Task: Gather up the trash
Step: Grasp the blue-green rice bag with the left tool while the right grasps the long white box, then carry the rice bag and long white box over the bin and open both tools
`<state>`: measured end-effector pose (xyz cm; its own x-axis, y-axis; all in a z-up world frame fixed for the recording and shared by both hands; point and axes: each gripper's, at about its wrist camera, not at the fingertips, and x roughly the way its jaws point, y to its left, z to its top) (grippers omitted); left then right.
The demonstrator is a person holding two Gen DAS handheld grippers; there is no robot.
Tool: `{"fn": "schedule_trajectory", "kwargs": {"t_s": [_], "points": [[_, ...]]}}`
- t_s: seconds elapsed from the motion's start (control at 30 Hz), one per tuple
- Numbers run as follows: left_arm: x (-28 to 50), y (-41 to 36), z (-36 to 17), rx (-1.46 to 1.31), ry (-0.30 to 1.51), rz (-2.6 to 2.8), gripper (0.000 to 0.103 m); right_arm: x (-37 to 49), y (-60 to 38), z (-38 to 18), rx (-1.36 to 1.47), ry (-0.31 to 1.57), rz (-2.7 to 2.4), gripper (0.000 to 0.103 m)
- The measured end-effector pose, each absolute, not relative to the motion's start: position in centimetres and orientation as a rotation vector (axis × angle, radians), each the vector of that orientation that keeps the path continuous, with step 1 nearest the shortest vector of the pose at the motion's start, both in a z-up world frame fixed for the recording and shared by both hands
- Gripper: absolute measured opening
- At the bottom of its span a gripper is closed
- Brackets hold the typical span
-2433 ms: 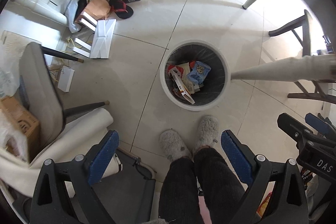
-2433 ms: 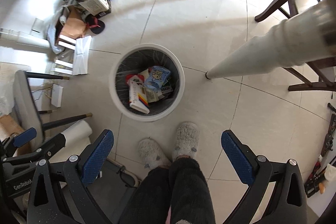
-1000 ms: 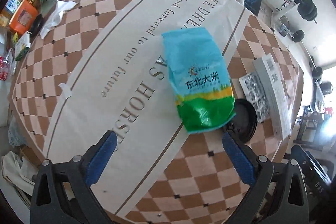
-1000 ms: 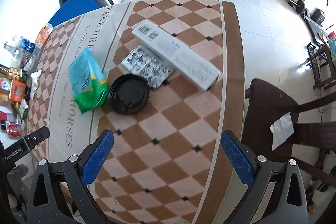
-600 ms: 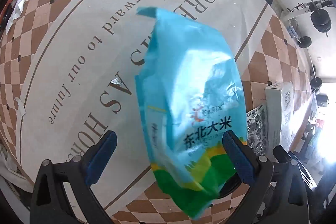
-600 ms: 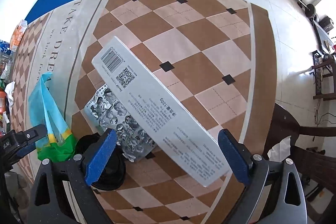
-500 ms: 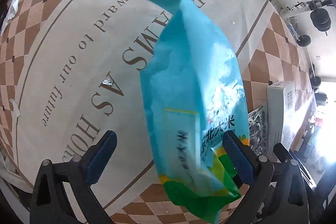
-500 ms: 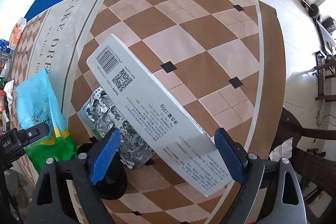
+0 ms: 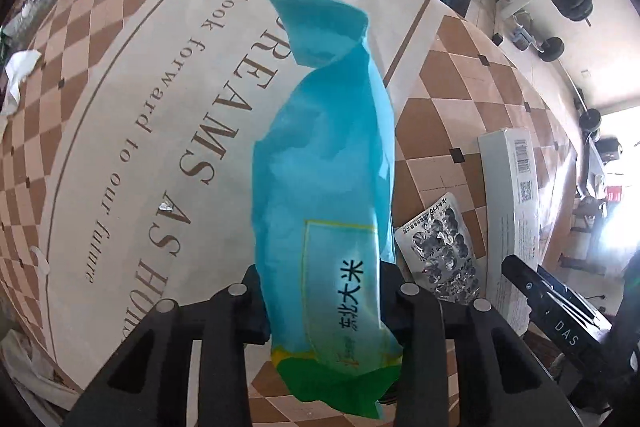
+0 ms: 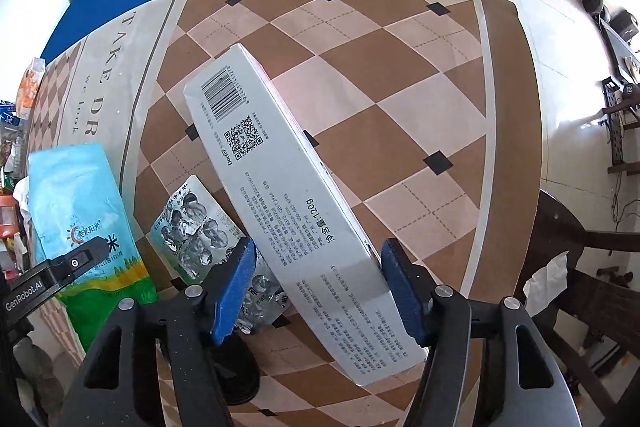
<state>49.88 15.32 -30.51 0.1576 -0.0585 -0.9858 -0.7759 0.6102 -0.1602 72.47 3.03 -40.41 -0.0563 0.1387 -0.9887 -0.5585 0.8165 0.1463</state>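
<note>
**Desk:** Both grippers have dropped from over the bin to the table since the earlier frames, yes? What's on the left?

**Photographer:** Yes. On the left, the left gripper (image 9: 326, 291) has just been closing, and its jaws now pinch the blue-and-green rice bag (image 9: 324, 163), crumpled and stood on edge over the checked tablecloth (image 9: 120, 131).

**Desk:** In the middle?

**Photographer:** A foil wrapper (image 10: 192, 223) lies flat beside the bag, part-tucked under the box; a black lid (image 10: 236, 375) sits below it.

**Desk:** And on the right?

**Photographer:** The right gripper (image 10: 318, 287) has been closing too. Its blue pads flank the long white box (image 10: 288, 199); the right pad meets the box's edge, the left looks just short.

**Desk:** So which step?

**Photographer:** Picking up, I'd judge. Next: finish the squeeze on the box, lift both clear, carry them to the bin.
</note>
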Motion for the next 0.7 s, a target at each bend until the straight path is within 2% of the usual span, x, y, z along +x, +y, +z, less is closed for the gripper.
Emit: {"fn": "schedule_trajectory", "kwargs": {"t_s": [0.13, 0.43, 0.7], "points": [[49.0, 14.8, -28.9, -0.710, 1.317, 0.616, 0.030, 71.4, 2.7, -39.2, -0.324, 1.501, 0.594, 0.058], [43.9, 13.3, -26.2, -0.636, 1.269, 0.635, 0.029, 68.7, 0.2, -35.5, -0.224, 1.462, 0.608, 0.053], [35.8, 8.7, -23.9, -0.610, 1.232, 0.616, 0.029, 60.9, -4.4, -31.9, -0.135, 1.452, 0.642, 0.051]]}}
